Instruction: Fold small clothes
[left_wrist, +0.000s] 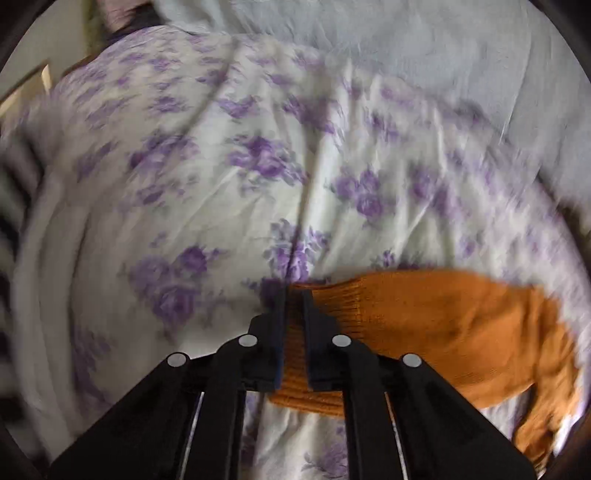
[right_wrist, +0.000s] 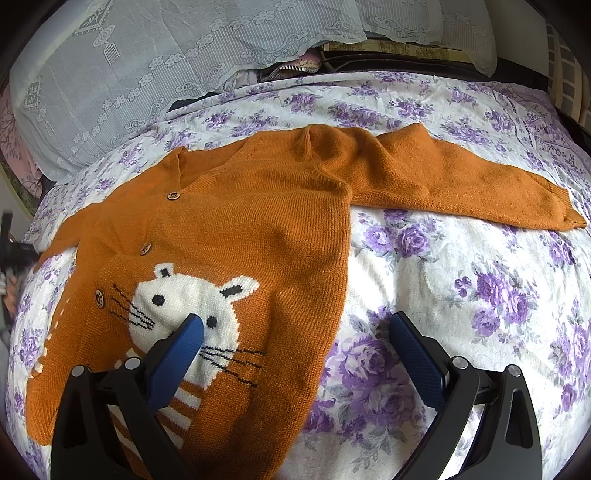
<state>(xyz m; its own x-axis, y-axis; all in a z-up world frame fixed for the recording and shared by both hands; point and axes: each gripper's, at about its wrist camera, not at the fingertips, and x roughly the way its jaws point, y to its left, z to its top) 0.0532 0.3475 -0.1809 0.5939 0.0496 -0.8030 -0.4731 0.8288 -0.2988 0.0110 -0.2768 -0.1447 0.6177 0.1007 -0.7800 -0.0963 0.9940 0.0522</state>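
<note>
My left hand-held gripper (left_wrist: 294, 295) clamps the cardigan (right_wrist: 236, 221) cuff (left_wrist: 321, 332); right hand-held gripper (right_wrist: 295, 325) gapes empty. I'd fold the sleeve across flat.

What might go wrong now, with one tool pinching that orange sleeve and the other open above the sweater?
The left gripper pinches only the ribbed cuff, which may slip out. Pulling the sleeve could drag the cardigan across the wrinkled floral sheet and skew it, since the right gripper hangs open, pinning nothing.

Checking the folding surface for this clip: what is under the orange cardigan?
The orange cardigan lies on a purple-flowered bedsheet, which shows all around it. What the sheet covers is hidden, as is anything directly beneath the cardigan.
</note>
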